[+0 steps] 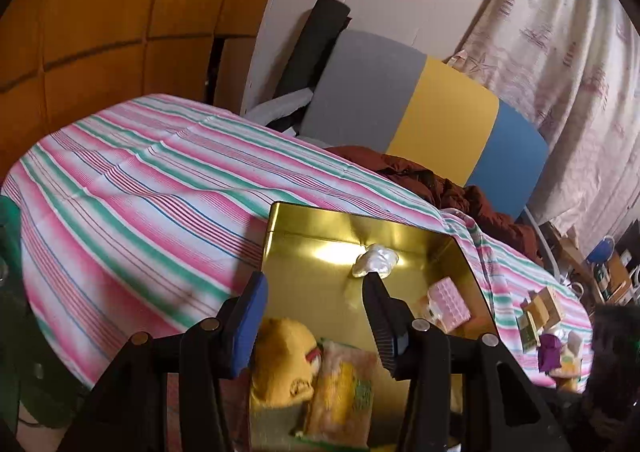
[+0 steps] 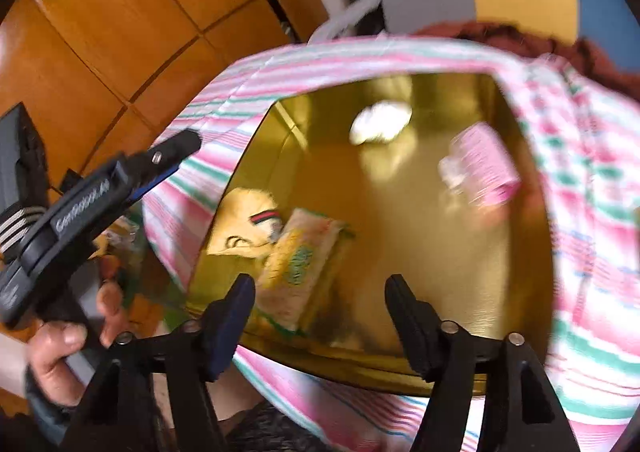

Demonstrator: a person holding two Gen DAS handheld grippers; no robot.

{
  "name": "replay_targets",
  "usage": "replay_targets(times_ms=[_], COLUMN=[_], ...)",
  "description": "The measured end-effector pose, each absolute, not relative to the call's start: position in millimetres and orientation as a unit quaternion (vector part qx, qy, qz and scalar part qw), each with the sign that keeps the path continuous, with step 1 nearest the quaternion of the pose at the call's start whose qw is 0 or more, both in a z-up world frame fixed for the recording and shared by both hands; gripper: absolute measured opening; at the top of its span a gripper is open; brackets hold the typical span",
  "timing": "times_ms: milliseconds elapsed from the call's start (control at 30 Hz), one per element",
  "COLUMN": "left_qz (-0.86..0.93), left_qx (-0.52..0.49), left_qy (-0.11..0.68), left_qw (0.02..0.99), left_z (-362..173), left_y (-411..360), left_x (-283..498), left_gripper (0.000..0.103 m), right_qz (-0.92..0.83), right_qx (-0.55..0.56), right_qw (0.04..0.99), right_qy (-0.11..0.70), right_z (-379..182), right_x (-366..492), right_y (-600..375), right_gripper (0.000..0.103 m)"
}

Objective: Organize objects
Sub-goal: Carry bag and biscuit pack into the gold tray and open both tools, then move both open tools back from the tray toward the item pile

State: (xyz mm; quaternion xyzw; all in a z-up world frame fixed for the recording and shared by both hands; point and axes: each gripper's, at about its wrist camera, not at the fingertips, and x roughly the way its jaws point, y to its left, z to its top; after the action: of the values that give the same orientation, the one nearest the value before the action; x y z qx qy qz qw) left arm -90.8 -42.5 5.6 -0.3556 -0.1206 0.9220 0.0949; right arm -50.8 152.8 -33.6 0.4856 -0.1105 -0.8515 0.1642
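Striped tabletop [image 1: 132, 180] being worked | gold tin [image 1: 312, 252] holding plush [image 1: 280, 360], packet [image 1: 340, 388], pink box [image 1: 448, 302] | left hand-held gripper [image 1: 316, 294], right hand-held gripper [image 2: 320, 292] both being held wide, empty | loose boxes [image 1: 540, 312] beside tin to be approached squarely.

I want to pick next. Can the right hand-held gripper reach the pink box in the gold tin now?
Probably yes: the right hand-held gripper is open above the gold tin, and nothing covers the pink box.

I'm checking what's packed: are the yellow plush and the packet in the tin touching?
Touching. In the left wrist view the yellow plush presses against the packet, no gap between them, in the tin.
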Motion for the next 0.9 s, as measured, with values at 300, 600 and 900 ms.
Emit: replay_targets(times_ms=[300,600,900], left_qz=[0.930,0.930,0.917], left_qx=[-0.352,-0.349,-0.356], left_qy=[-0.068,-0.018,0.003], left_qw=[0.081,0.111,0.178], left_z=[8.7,8.6,6.4], left_y=[-18.8,12.4,47.1], left_x=[-55.3,-32.3,-21.1], left_gripper=[0.050,0.050,0.050], right_qz=[-0.892,-0.912,-0.906], right_qx=[0.431,0.398,0.409], right_qw=[0.112,0.056,-0.007], right_qy=[-0.078,-0.075,-0.106], right_z=[-8.8,-2.0,-16.6], right_x=[-19.5,4.5,18.1], right_y=[183.5,226.2,290.3], right_gripper=[0.081,0.083,0.087])
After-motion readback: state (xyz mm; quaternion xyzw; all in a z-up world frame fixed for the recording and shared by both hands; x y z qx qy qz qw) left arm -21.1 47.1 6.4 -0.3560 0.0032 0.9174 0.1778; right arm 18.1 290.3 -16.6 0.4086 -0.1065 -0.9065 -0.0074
